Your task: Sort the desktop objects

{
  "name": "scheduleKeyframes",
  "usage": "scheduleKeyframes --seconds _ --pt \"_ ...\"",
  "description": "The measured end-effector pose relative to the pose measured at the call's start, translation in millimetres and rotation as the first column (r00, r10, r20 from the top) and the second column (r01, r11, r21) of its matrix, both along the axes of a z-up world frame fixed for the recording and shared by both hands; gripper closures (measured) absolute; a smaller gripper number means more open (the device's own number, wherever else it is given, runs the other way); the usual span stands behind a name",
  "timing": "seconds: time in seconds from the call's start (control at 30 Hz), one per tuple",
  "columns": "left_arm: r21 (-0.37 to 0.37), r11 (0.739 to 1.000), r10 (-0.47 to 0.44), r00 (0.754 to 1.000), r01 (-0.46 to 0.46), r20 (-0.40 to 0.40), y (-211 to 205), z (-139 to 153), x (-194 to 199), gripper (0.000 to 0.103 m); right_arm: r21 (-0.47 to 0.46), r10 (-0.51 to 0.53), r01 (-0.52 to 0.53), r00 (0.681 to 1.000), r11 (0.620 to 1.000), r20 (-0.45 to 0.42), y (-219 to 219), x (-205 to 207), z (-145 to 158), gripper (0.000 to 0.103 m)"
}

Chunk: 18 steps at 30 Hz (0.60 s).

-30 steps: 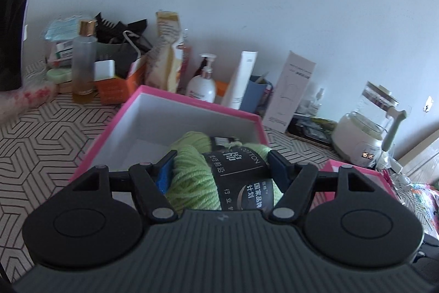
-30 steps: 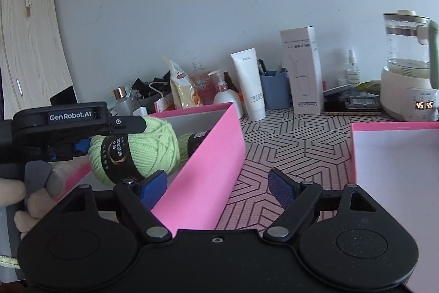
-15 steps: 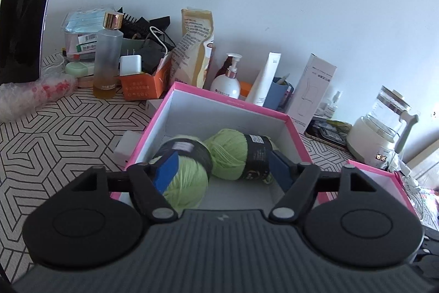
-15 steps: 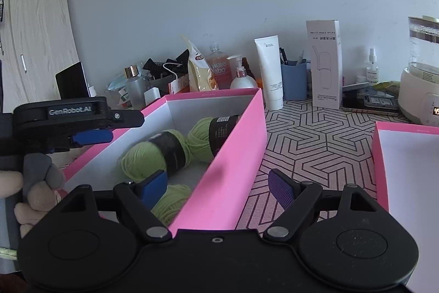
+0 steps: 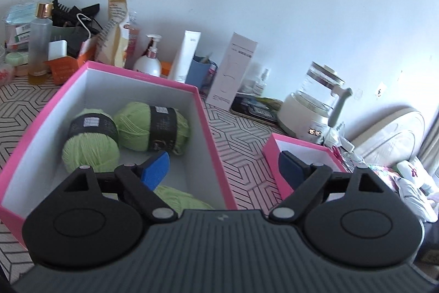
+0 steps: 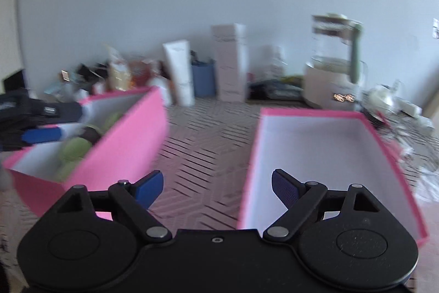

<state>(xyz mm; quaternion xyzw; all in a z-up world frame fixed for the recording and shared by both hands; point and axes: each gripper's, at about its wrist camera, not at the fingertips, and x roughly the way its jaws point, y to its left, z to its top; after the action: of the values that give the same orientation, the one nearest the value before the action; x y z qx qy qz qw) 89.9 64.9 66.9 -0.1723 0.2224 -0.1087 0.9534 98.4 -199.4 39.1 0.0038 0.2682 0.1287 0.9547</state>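
Observation:
A pink box (image 5: 208, 133) with a white inside holds three green yarn balls: one at the left (image 5: 90, 144), one behind it (image 5: 153, 128), and one partly hidden at the front (image 5: 178, 197). My left gripper (image 5: 222, 169) is open and empty above the box's right wall. The right wrist view is blurred; my right gripper (image 6: 216, 188) is open and empty over the table between the pink box (image 6: 123, 144) and a shallow pink lid (image 6: 315, 150). The left gripper (image 6: 41, 122) shows over the box there.
Bottles, a tube, a blue cup, a white carton (image 5: 233, 70) and an orange box line the wall. A glass kettle (image 5: 315, 106) stands at the right, near the pink lid (image 5: 277, 153). The table has a black-and-white geometric cover.
My left gripper let go of the yarn ball into the box, opened and drew back to the right. My right gripper swung right toward the lid, blurring its view.

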Motion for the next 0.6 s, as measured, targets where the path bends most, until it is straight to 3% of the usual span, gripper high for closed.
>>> scheduleKeyframes --seconds 0.03,0.13,0.33,0.4,0.5,0.6 --pt "0.007 1.000 -0.008 1.000 0.008 0.001 -2.0 -1.1 -4.3 0.016 -0.024 -0.021 0.020 1.000 0.999 -0.021 -5.3 4.6 -4.1 0.014" --pt "0.056 0.998 -0.036 0.999 0.036 0.002 -6.0 -4.3 -20.1 0.016 -0.111 -0.045 0.034 0.994 0.993 -0.101 -8.6 19.9 -21.0 0.033" --pt "0.094 0.994 -0.049 0.999 0.048 0.008 -10.4 -10.7 -35.7 0.012 -0.274 0.054 -0.112 0.976 0.955 -0.209 24.0 42.1 -41.9 0.054" --pt "0.101 0.993 -0.059 0.998 0.058 0.003 -13.0 -15.3 -36.5 0.012 -0.282 0.076 -0.140 0.971 0.949 -0.226 32.6 49.6 -49.6 0.068" --pt "0.135 0.989 -0.066 0.998 0.065 0.005 -15.9 -19.4 -38.7 0.012 -0.270 0.086 -0.144 0.972 0.952 -0.217 37.7 54.3 -52.7 0.081" --pt "0.128 0.990 -0.060 0.998 0.058 0.006 -11.2 -18.0 -39.2 0.012 -0.249 0.088 -0.142 0.973 0.958 -0.213 36.3 51.9 -51.5 0.081"
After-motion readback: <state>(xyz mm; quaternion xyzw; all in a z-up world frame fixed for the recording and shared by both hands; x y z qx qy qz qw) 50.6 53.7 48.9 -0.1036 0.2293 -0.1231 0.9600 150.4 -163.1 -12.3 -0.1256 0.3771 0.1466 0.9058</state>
